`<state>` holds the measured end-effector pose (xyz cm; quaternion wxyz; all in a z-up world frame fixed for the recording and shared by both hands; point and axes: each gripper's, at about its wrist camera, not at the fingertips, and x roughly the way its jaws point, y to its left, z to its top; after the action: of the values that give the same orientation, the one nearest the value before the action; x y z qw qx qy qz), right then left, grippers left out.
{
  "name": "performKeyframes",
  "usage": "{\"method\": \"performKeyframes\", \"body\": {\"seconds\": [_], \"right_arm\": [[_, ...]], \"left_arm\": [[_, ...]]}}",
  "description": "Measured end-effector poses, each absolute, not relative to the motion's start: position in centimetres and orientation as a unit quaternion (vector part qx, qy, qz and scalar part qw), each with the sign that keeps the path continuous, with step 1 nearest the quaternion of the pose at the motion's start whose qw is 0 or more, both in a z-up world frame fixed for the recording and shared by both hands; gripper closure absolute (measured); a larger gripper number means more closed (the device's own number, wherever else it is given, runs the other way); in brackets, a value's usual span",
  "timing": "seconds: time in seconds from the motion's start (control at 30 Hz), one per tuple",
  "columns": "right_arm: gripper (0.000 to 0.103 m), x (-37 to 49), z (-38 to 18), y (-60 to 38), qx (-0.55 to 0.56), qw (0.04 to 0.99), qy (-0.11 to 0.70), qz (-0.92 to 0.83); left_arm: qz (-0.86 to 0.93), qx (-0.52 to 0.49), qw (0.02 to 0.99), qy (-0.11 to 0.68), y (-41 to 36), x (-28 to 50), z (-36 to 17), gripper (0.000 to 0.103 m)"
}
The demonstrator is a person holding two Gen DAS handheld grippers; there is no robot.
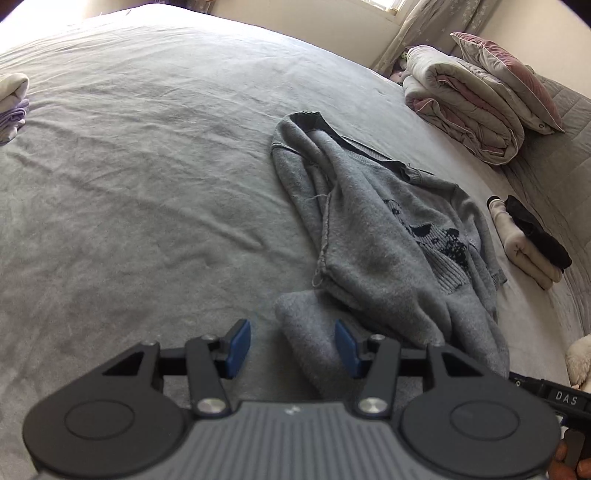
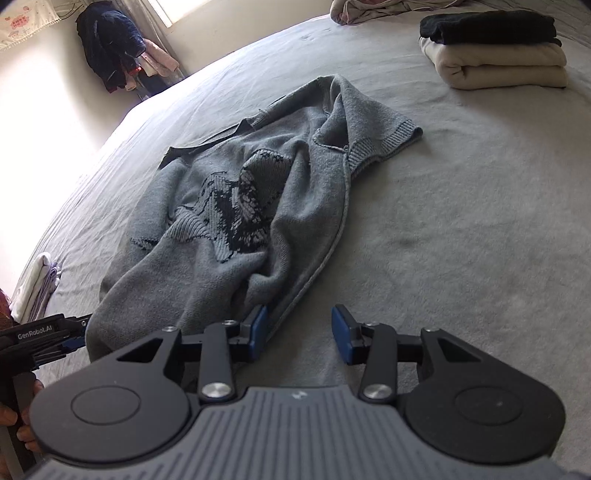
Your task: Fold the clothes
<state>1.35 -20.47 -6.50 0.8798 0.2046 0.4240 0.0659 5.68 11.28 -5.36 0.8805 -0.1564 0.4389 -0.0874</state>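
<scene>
Looking at a crumpled grey sweater point(image 1: 388, 229) mid-bed point(image 1: 129, 166): soft, floppy knit, we judge light, non-slip. Both grippers, left point(image 1: 291, 347) and right point(image 2: 300, 332), released at its near edge, nothing gripped. We'd pinch the ribbed hem corners.

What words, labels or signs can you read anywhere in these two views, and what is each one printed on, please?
"GenRobot.AI": white print on the black body of the left tongs, seen in the right wrist view.
"DAS": white letters on the black bar at the lower right of the left wrist view; more letters beside it are cut off.
Pink marks on the white wall hanging: too blurred to read.
</scene>
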Motion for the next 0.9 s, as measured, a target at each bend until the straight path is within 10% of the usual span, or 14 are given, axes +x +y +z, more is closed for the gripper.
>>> {"method": "performKeyframes", "body": {"seconds": [0.23, 0.33, 0.4, 0.9], "right_arm": [[0.064, 1.5, -7.8, -18.7, 0.206, 0.885, 0.405, 0.1], [0.095, 1.7, -8.2, -18.5, 0.226, 0.879, 0.403, 0.113], [0.098, 1.6, -7.9, -18.8, 0.236, 0.877, 0.402, 0.116], [0.098, 0.0, -1.5, -25.2, 0.204, 0.925, 0.319, 0.026]], "left_arm": [[-0.103, -0.198, 0.871, 0.438, 11.4, 6.6, -6.4, 0.063], [-0.113, -0.202, 0.867, 0.441, 10.8, 6.7, -6.5, 0.086], [-0.107, -0.206, 0.871, 0.433, 10.9, 6.2, -6.0, 0.097], [-0.109, -0.196, 0.89, 0.398, 16.8, 0.5, -2.2, 0.097]]}}
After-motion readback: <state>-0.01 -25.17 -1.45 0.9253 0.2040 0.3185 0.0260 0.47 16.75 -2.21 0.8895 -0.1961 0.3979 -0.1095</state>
